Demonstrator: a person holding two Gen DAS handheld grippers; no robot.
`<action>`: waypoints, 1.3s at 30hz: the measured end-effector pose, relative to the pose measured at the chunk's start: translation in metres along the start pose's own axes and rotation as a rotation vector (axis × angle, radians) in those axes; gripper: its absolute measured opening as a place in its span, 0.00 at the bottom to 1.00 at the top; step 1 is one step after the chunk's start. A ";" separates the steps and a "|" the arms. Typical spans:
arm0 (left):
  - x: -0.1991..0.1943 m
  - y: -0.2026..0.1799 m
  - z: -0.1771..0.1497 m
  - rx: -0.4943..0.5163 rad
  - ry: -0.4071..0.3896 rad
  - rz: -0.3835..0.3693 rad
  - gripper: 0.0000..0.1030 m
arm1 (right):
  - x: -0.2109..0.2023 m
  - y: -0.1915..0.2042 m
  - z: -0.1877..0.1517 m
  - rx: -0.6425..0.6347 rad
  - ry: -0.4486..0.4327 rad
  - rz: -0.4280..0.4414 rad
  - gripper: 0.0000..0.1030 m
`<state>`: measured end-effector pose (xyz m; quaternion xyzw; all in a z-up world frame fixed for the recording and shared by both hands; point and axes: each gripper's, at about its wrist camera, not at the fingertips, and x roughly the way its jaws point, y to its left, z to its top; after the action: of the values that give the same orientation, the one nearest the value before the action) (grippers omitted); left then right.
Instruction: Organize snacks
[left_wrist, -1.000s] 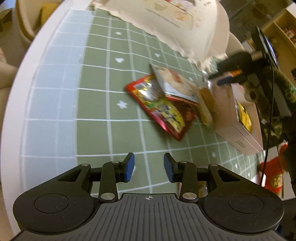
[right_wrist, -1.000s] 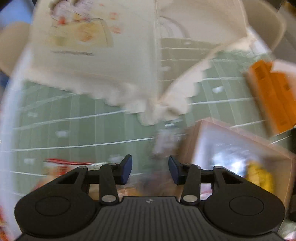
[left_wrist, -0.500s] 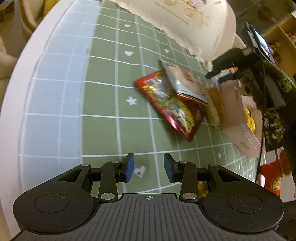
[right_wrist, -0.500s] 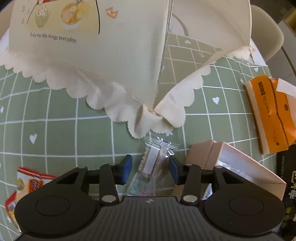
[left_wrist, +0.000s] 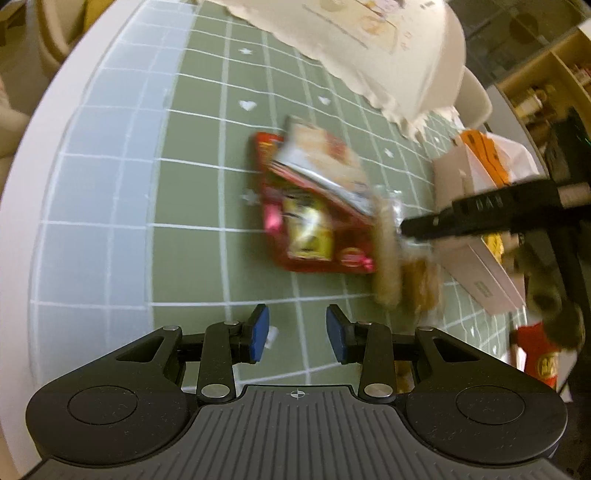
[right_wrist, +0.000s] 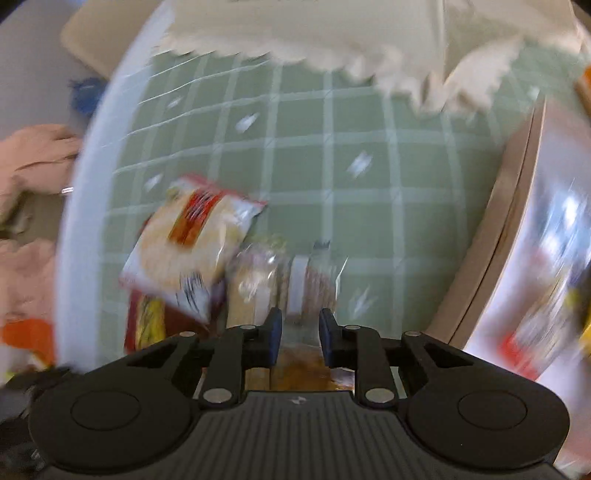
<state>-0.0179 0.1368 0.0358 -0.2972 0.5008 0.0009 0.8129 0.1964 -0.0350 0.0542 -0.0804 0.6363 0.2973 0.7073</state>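
A red snack bag (left_wrist: 314, 225) lies on the green checked tablecloth with a white-and-orange snack packet (left_wrist: 325, 162) on top of it. Clear-wrapped biscuit packs (left_wrist: 402, 269) lie right of them, beside a pink cardboard box (left_wrist: 476, 258). My left gripper (left_wrist: 297, 334) is open and empty, hovering short of the snacks. My right gripper (right_wrist: 300, 334) is open, its jaws straddling a clear-wrapped biscuit pack (right_wrist: 312, 284). The white-and-orange packet (right_wrist: 188, 243) and the box (right_wrist: 517, 240) show in the blurred right wrist view. The right gripper (left_wrist: 480, 214) reaches over the biscuit packs in the left wrist view.
A large cream paper bag (left_wrist: 369, 48) with scalloped edge stands at the far side of the round table. An orange package (left_wrist: 487, 158) sits behind the box. A red container (left_wrist: 539, 362) stands at the right. Chairs surround the table.
The right gripper has swung down and left to the biscuit packs, blurring its view. The left gripper has shifted slightly, with the snacks now nearer the middle of its view.
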 end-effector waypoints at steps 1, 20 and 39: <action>0.000 -0.004 -0.001 0.014 0.002 -0.005 0.38 | -0.006 0.001 -0.012 -0.005 -0.023 0.021 0.21; 0.021 -0.087 -0.018 0.290 0.068 0.016 0.38 | -0.029 -0.027 -0.145 -0.047 -0.293 -0.207 0.51; 0.051 -0.106 -0.002 0.378 0.058 0.128 0.28 | -0.040 -0.023 -0.245 -0.055 -0.355 -0.198 0.60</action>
<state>0.0373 0.0336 0.0446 -0.1069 0.5330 -0.0498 0.8378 -0.0015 -0.1869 0.0423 -0.1082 0.4824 0.2532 0.8315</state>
